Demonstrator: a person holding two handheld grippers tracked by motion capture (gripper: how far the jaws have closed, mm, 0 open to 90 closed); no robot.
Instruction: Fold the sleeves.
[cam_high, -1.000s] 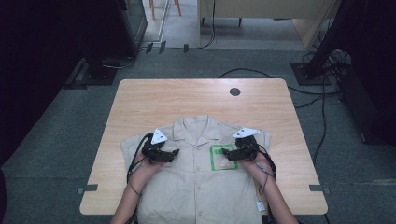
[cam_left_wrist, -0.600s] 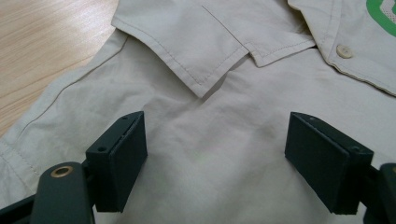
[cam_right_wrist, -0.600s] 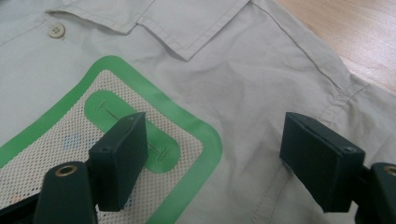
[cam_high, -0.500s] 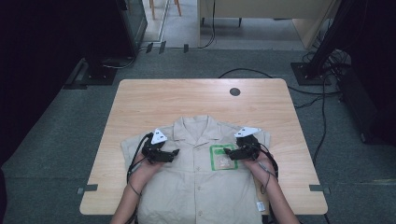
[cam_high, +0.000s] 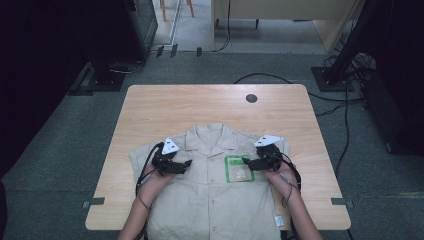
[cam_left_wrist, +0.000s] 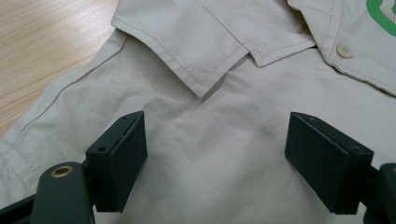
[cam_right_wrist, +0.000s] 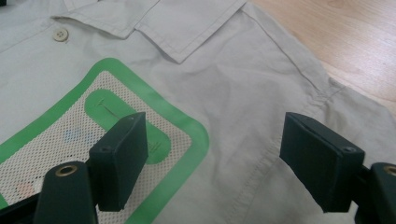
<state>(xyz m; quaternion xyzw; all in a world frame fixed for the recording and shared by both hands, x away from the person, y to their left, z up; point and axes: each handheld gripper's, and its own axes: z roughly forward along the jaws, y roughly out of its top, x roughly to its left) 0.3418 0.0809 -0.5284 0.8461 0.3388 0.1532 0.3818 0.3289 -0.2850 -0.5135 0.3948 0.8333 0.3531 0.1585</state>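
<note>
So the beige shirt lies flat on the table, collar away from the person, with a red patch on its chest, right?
Not quite: the patch on the shirt is green, not red, as the right gripper view shows. The shirt does lie flat on the table, collar away from the person.

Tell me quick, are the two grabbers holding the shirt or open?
Left gripper: open, above the shirt, holding nothing.
Right gripper: open, over the shirt's green patch, holding nothing.

A beige shirt (cam_high: 210, 200) lies flat on the light wooden table (cam_high: 200, 107).
</note>
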